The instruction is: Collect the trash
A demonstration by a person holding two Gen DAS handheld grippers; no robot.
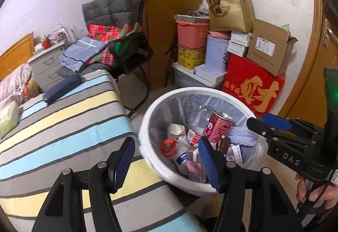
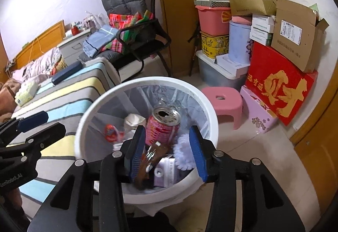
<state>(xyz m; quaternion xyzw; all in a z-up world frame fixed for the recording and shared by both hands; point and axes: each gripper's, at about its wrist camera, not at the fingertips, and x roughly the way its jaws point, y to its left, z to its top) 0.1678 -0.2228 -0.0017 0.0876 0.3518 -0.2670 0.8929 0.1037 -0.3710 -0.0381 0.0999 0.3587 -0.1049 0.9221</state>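
Both pairs of blue-padded jaws stand apart and empty over the round white plastic waste bin (image 2: 84,120).

Between the spread pads of the right gripper (image 2: 165,152) lies only the trash below: a brown crumpled wrapper (image 2: 151,155) close to its left pad, not pinched, and a red and white drink can (image 2: 163,126) standing tilted in the clear liner with its open top up. Left gripper (image 1: 166,161) has one pad over the bin's near rim and the other over the striped bedcover (image 1: 63,126) beside it. Around the can sit a white fluffy cloth (image 2: 183,155), a crumpled white paper (image 1: 175,129) and a small red round lid (image 1: 168,146). Behind the bin are a pink plastic stool (image 2: 221,103), a red cardboard box with gold lettering (image 2: 278,84) and a black chair (image 2: 147,45) piled with folded cloth.
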